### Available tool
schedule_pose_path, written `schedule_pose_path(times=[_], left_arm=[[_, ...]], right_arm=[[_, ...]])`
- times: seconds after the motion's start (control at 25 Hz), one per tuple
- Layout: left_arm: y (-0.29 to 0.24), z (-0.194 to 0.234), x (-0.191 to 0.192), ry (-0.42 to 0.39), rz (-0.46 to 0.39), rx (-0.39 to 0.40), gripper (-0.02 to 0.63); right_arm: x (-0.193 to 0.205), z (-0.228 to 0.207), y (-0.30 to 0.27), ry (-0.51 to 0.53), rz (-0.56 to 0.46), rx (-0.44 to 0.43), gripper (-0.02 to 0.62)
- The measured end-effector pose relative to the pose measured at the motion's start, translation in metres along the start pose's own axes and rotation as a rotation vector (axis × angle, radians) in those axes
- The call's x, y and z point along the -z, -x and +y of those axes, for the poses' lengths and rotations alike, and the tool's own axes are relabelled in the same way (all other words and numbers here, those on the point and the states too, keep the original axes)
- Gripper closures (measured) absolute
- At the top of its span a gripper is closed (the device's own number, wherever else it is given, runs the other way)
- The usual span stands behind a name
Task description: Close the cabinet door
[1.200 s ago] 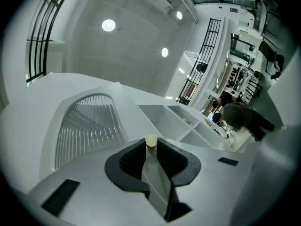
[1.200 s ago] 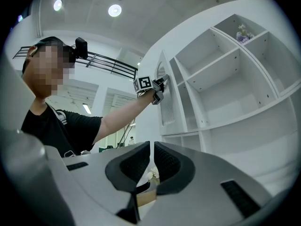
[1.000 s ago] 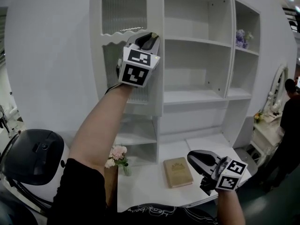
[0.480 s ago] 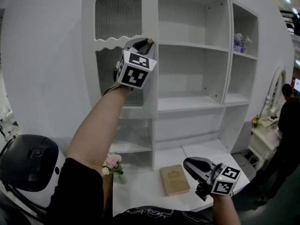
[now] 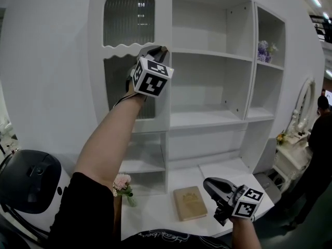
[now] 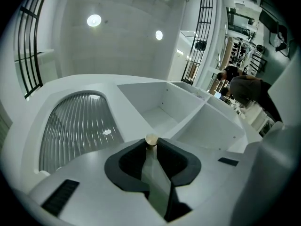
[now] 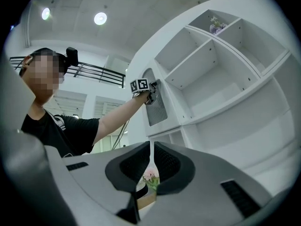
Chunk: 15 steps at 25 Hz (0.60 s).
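With the left gripper (image 5: 158,50), pinching the small brass-coloured knob (image 6: 151,140) of the cabinet door (image 5: 129,25) at the jaw tips, jaws drawn narrow and pressing on it from both sides. Reaching up at about 11 o'clock in the head view, arm extended, marker cube facing the camera.

Noting the door, ribbed glass in an arched white frame, at 10 to 11 o'clock, with its free edge meeting the open shelving (image 5: 207,115) that fills 12 to 2 o'clock. Judging the hinges to be on the 9 o'clock edge. Appearing close to flush with the cabinet front; not possible to tell whether fully seated.

Carrying the right gripper (image 5: 213,183) low at 5 o'clock, jaws closed to a slit and gripping nothing. Hanging over the white desktop (image 5: 155,214), near the book (image 5: 187,204) at 6 o'clock and the pink flowers (image 5: 122,183) at 7 o'clock; judging it idle in this step.

Assessing the step in hand as the last push home. Recommending:
- pushing straight through the knob, square to the door face, without twisting the wrist
- slowing over the end of the swing to avoid slamming the glass
- centring the pinch so the tips are not sliding off the round head
- releasing only once the free edge is lying flush along its full height
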<state>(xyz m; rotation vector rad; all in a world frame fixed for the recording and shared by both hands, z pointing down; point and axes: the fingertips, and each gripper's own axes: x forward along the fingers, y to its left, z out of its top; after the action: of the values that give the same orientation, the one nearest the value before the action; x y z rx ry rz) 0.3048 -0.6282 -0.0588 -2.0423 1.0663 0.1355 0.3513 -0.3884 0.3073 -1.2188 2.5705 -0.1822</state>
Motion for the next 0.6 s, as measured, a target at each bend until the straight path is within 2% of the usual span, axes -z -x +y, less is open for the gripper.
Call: schedule_pose_path(times=[0.2, 0.4, 0.56, 0.6], left_arm=[[0.000, 0.000, 0.000, -0.002, 0.002, -0.008, 0.517], [0.001, 0.001, 0.001, 0.021, 0.010, 0.027, 0.517], [0.003, -0.003, -0.001, 0.066, 0.013, 0.051, 0.517], [0.004, -0.004, -0.003, 0.078, 0.007, 0.056, 0.500]], right_arm=[[-0.004, -0.001, 0.004, -0.003, -0.013, 0.015, 0.540], [-0.002, 0.002, 0.002, -0.003, -0.009, 0.014, 0.541], [-0.002, 0.007, 0.003, -0.006, -0.003, 0.018, 0.541], [-0.003, 0.009, 0.003, -0.005, -0.002, 0.016, 0.540]])
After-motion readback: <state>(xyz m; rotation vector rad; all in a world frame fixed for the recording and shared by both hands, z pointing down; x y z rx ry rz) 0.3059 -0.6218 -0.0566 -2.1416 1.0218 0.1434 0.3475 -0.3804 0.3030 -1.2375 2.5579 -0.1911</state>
